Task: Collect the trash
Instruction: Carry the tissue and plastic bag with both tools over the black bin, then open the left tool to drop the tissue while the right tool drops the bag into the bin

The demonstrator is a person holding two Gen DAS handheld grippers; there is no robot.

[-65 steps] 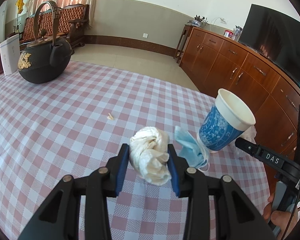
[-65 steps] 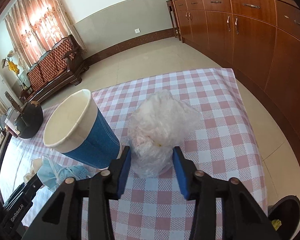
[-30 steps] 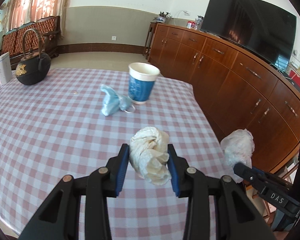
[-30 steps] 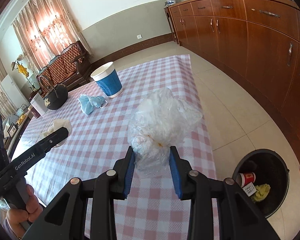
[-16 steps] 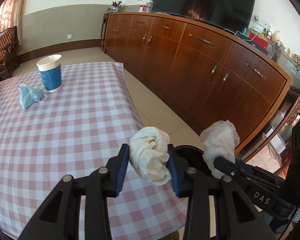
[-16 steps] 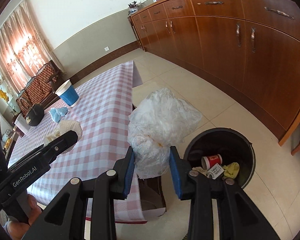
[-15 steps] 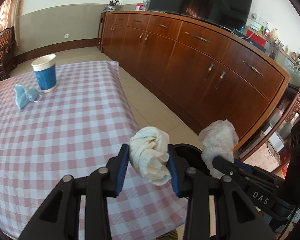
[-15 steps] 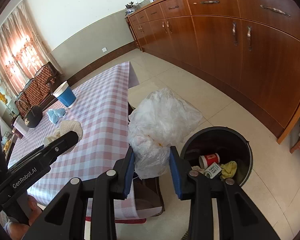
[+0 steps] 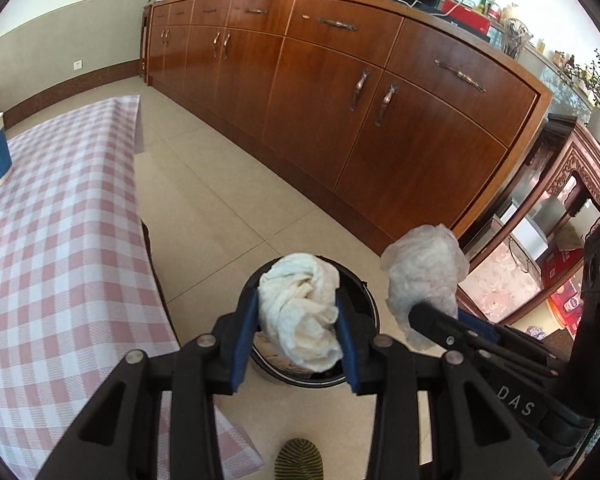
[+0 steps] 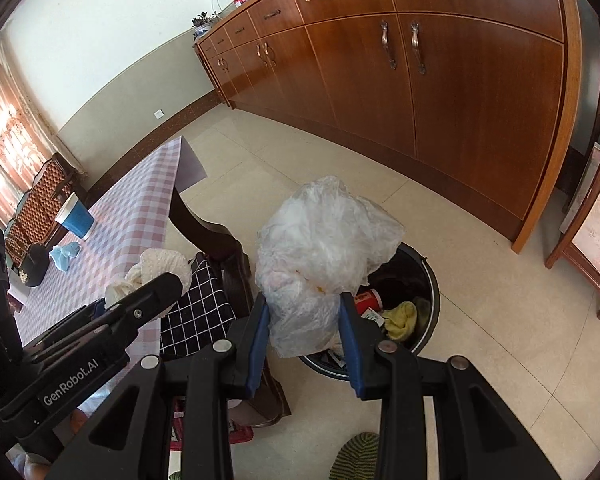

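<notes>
Our left gripper (image 9: 298,330) is clamped on a crumpled white tissue wad (image 9: 300,312), blue pads pressing its two sides, and hangs over the near-left rim of the black trash bin (image 9: 370,300) on the tiled floor. Our right gripper (image 10: 304,322) is closed on a bunched clear plastic bag (image 10: 320,252), which bulges well above the pads and sits over the bin's left rim; from the right wrist view the bin (image 10: 430,280) already holds a red can (image 10: 370,300) and a yellow scrap (image 10: 400,314).

We judge the step in hand to be the drop, and neither load looks centred yet. To do it well, we would carry both grippers further over the bin's mouth before parting the pads. The bag is light and springy and may drift or cling to a pad, so we would let it go low, close to the rim. The wad should fall straight.

Beside the bin stand a dark wooden chair (image 10: 216,240) with a black checked cushion (image 10: 196,304) and the edge of the pink checked tablecloth (image 9: 60,240). A blue paper cup (image 10: 75,215) and a blue face mask (image 10: 65,255) lie toward the table's far end, to be collected next by our reckoning.
</notes>
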